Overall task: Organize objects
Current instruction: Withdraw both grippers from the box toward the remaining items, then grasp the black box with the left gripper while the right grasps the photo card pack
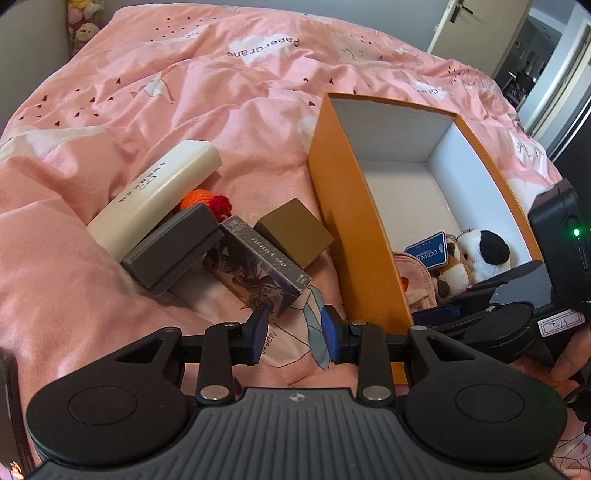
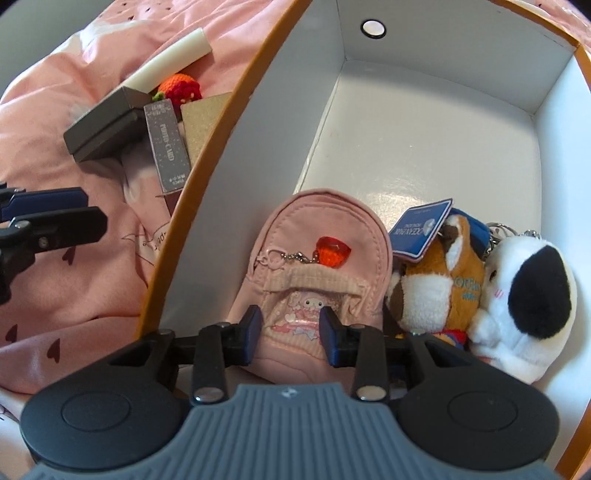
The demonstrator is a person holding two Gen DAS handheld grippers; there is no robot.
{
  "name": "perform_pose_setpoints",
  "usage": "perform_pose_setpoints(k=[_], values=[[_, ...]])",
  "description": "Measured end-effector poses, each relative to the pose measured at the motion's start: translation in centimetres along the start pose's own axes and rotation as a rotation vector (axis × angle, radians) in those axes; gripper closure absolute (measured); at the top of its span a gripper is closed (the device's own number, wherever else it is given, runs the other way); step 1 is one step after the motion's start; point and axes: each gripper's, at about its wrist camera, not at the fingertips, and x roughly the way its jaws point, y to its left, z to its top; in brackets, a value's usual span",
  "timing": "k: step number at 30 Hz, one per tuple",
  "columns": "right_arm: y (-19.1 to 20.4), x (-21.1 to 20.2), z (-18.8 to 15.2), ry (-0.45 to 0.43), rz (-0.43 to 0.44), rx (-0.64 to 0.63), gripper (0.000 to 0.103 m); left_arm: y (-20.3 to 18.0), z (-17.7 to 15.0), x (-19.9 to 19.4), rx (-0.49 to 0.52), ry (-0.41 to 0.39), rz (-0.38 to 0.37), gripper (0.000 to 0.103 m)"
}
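Note:
An orange box (image 1: 351, 236) with a white inside lies on the pink bedspread. In it sit a pink mini backpack (image 2: 314, 266), a brown and white plush (image 2: 439, 280) with a blue tag, and a white and black plush (image 2: 532, 295). My right gripper (image 2: 290, 328) is open, its pads on either side of the backpack's lower part. My left gripper (image 1: 293, 332) is open and empty above the bedspread, just in front of the photo card box (image 1: 258, 266). Beside that box lie a grey box (image 1: 173, 247), a gold box (image 1: 295, 232), a cream case (image 1: 155, 199) and an orange and red knitted toy (image 1: 207, 201).
The pink bedspread (image 1: 221, 92) is rumpled, with a raised fold at the left. Stuffed toys (image 1: 83, 22) stand at the far left corner. A doorway (image 1: 517, 55) is at the far right. The far half of the orange box's floor (image 2: 424, 140) is bare.

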Motion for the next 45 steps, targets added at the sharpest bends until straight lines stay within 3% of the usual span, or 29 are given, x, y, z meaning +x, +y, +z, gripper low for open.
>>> perform_pose_setpoints(k=[5, 7, 11, 15, 21, 32, 35, 45], values=[[-0.2, -2.0, -1.0, -0.070, -0.002, 0.010, 0.067, 0.3, -0.3, -0.4, -0.015, -0.007, -0.001, 0.066], [-0.3, -3.0, -1.4, -0.101, -0.010, 0.038, 0.063, -0.1, -0.5, -0.6, 0.000, -0.011, 0.000, 0.066], [0.4, -5.6, -2.3, -0.189, -0.085, 0.063, 0.063, -0.7, -0.8, -1.1, 0.030, -0.033, -0.015, 0.064], [1.8, -8.4, -2.9, -0.309, -0.162, 0.064, 0.063, -1.2, -1.0, -2.0, 0.074, -0.086, 0.008, 0.061], [5.0, -10.4, -1.8, -0.437, -0.140, -0.029, 0.063, -0.9, -0.4, -3.8, 0.137, -0.183, 0.052, 0.050], [8.3, -7.4, 2.0, -0.391, -0.071, -0.080, 0.063, 0.1, 0.6, -4.2, 0.344, -0.228, 0.264, 0.038], [8.6, -6.4, 2.7, -0.371, -0.066, -0.080, 0.063, 0.6, 0.6, -3.8, 0.424, -0.228, 0.292, 0.031], [8.5, -4.0, 4.4, -0.318, -0.039, -0.113, 0.063, -0.5, 0.5, 0.6, 0.693, -0.133, 0.338, 0.028]])
